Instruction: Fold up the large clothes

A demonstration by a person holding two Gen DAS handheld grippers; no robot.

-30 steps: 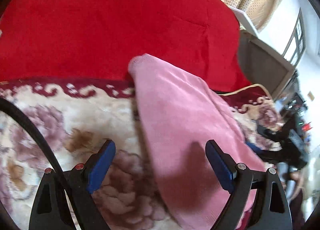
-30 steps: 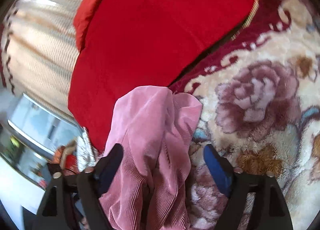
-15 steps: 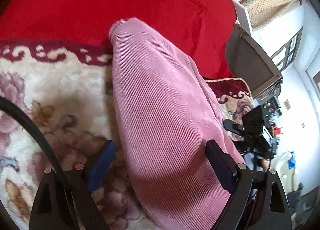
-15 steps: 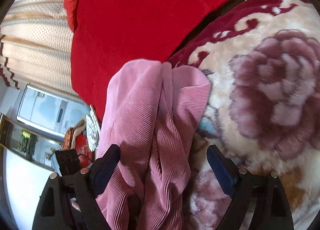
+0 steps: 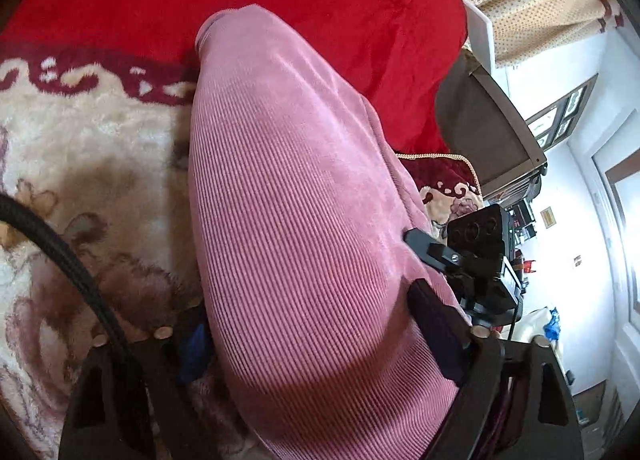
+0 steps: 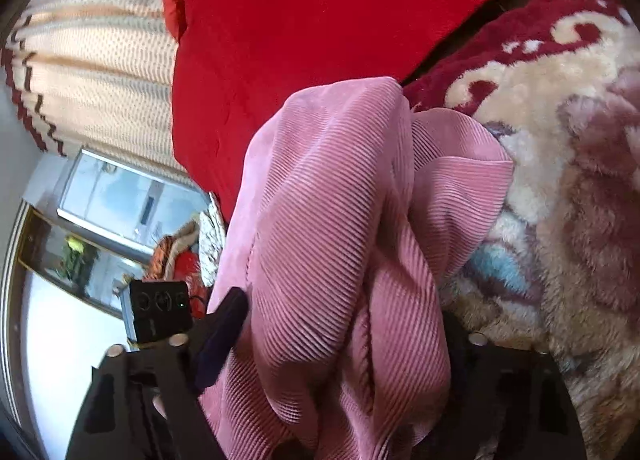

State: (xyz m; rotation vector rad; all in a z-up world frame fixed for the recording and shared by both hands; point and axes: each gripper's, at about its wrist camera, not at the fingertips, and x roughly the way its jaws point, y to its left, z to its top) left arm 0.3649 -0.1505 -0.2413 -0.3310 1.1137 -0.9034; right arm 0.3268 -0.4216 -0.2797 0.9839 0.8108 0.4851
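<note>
the pink ribbed corduroy garment (image 5: 304, 219) is pinched between both the left gripper (image 5: 316, 344) and right gripper (image 6: 340, 340), lifted ahead for folding.

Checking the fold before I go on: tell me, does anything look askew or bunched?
Yes. In the right wrist view the pink garment is bunched into uneven ridges between the right claw fingers, one flap sticking out sideways over the floral blanket. Under the left claw it lies smooth.
</note>
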